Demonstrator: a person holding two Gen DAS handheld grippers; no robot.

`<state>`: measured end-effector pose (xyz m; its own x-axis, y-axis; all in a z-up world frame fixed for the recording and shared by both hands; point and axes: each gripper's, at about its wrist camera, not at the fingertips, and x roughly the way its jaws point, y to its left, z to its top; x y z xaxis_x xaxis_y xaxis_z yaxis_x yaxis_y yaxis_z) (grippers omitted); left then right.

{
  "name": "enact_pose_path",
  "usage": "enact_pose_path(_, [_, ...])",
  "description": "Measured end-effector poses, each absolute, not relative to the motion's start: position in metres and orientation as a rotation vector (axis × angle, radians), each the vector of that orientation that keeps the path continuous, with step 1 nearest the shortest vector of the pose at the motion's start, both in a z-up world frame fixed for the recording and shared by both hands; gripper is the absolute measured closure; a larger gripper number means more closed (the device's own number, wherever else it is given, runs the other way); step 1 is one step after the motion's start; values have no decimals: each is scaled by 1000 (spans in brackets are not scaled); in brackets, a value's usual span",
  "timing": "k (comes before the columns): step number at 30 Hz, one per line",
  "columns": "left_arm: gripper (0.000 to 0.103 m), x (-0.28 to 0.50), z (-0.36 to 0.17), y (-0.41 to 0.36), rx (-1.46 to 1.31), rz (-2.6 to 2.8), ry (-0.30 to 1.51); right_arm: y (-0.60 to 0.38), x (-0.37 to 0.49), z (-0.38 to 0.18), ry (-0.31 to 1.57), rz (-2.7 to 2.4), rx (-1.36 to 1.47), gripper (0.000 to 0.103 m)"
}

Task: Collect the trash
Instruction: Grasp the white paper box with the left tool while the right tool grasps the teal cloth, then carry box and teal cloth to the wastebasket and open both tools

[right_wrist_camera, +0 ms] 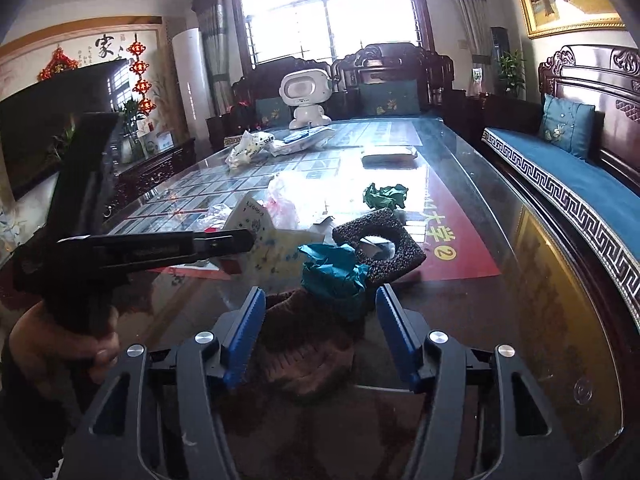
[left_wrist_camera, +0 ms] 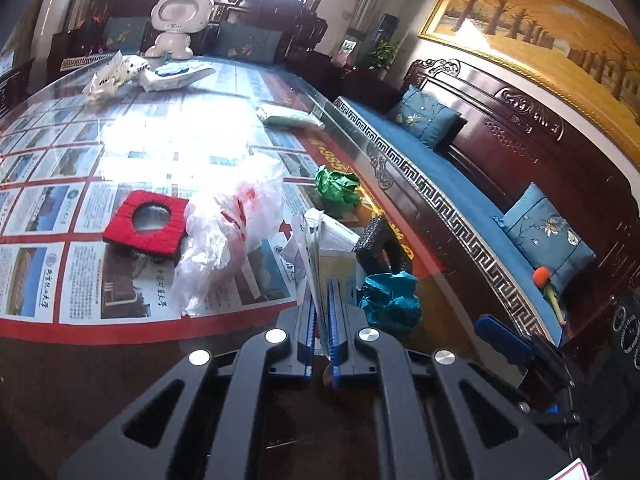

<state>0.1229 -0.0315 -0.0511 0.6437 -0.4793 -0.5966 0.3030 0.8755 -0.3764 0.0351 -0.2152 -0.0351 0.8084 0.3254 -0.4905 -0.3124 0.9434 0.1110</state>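
My left gripper (left_wrist_camera: 320,294) is shut on the edge of a flat white and yellow packet (left_wrist_camera: 334,258), which stands up out of its jaws. The right wrist view shows the same packet (right_wrist_camera: 268,248) at the left gripper's tips (right_wrist_camera: 248,240). My right gripper (right_wrist_camera: 320,308) is open, with a crumpled teal paper (right_wrist_camera: 334,274) just beyond its blue pads and touching neither. That teal paper (left_wrist_camera: 390,300) lies right of the packet. Also on the glass table (right_wrist_camera: 500,300) are a black foam square (right_wrist_camera: 378,246), a green paper ball (right_wrist_camera: 386,196) and a clear plastic bag (left_wrist_camera: 232,224).
A red foam square (left_wrist_camera: 146,220) lies left of the bag. A tissue pack (left_wrist_camera: 288,116), white bags (left_wrist_camera: 116,76) and a white robot toy (left_wrist_camera: 178,24) sit further back. A carved sofa with blue cushions (left_wrist_camera: 472,208) runs along the table's right edge. A hand (right_wrist_camera: 60,344) holds the left gripper.
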Motion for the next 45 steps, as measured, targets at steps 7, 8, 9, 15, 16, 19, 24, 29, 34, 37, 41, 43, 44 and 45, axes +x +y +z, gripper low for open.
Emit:
enact_pose_path(7, [97, 124, -53, -23, -249, -439, 743, -206, 72, -39, 602, 323, 3, 45])
enact_pose_path(8, [98, 125, -55, -23, -249, -441, 750, -205, 78, -40, 614, 322, -1, 45])
enact_pose_path(9, [99, 125, -56, -23, -247, -444, 753, -204, 83, -41, 627, 320, -2, 45])
enact_pose_path(15, [101, 126, -61, -22, -247, -449, 758, -202, 93, -47, 657, 310, 2, 48])
enact_pose_path(16, [101, 127, -61, -22, -248, -452, 758, -202, 95, -47, 663, 310, 5, 53])
enact_pose_path(19, [102, 126, -59, -24, -239, -457, 745, -204, 99, -48, 674, 323, 16, 56])
enact_pose_path(24, [102, 124, -56, -20, -243, -461, 723, -201, 103, -50, 693, 330, 11, 65])
enact_pose_path(29, [102, 122, -51, -17, -249, -461, 707, -201, 109, -51, 700, 316, 19, 59])
enact_pose_path(34, [102, 123, -49, -15, -250, -463, 703, -199, 114, -53, 713, 300, 4, 58])
enact_pose_path(37, [102, 123, -49, -14, -253, -468, 700, -198, 117, -54, 721, 311, -5, 71])
enact_pose_path(41, [102, 120, -45, -12, -262, -471, 689, -196, 116, -50, 710, 325, -18, 87])
enact_pose_path(43, [102, 118, -43, -11, -261, -473, 680, -195, 116, -50, 701, 336, -20, 87])
enact_pose_path(44, [102, 117, -42, -11, -262, -475, 675, -195, 114, -49, 694, 343, -18, 87])
enact_pose_path(45, [102, 115, -40, -10, -263, -476, 669, -195, 112, -47, 681, 348, -17, 87])
